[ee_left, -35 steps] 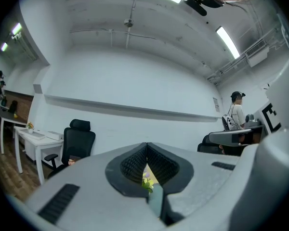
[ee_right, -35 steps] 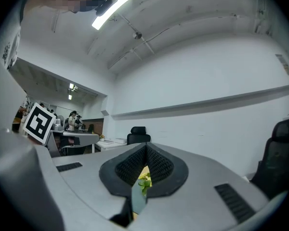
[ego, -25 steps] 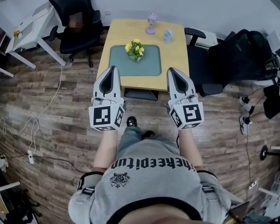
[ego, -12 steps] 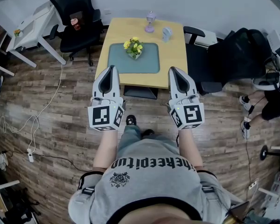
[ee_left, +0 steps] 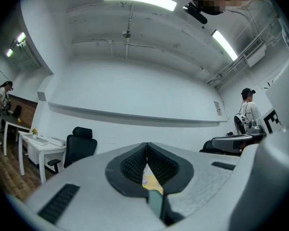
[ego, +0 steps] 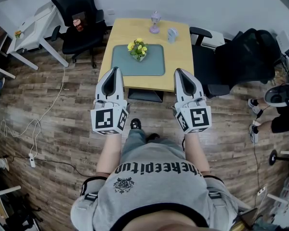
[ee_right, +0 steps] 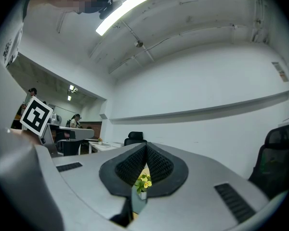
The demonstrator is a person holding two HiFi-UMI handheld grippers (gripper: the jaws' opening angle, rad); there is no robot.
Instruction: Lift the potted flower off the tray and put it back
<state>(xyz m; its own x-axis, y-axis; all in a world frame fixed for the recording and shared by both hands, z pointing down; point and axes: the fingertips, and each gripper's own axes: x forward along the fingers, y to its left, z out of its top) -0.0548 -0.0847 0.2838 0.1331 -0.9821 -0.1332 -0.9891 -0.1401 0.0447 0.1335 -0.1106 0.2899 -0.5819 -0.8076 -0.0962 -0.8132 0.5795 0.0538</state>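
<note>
**Left gripper** (ego: 116,71) — jaws pressing together with nothing between them. It is hovering just short of the counter's (ego: 180,57) near edge, over the wood floor (ego: 62,114).

**Right gripper** (ego: 178,73) — jaws likewise meeting at the tips and gripping nothing, hanging level with the left gripper.

**Potted flower** (ego: 138,49) — yellow blooms. It is standing upright on the grey-green tray (ego: 151,67), toward the far edge and left of centre, well apart from both grippers.

**Views:**
- The head view alone is giving the whole counter, with a purple ornament (ego: 155,23) and a pale cup (ego: 172,34) sitting beyond the tray.
- The right gripper view is catching the flower in the slot beneath its closed tips.
- The left gripper view is showing there only a sliver of yellow counter and tray edge.

**Room:**
- The tray's near half is lying bare.
- A black office chair (ego: 241,57) is crowding the counter's right side.
- A second chair (ego: 79,18) is standing off the far left corner.
</note>
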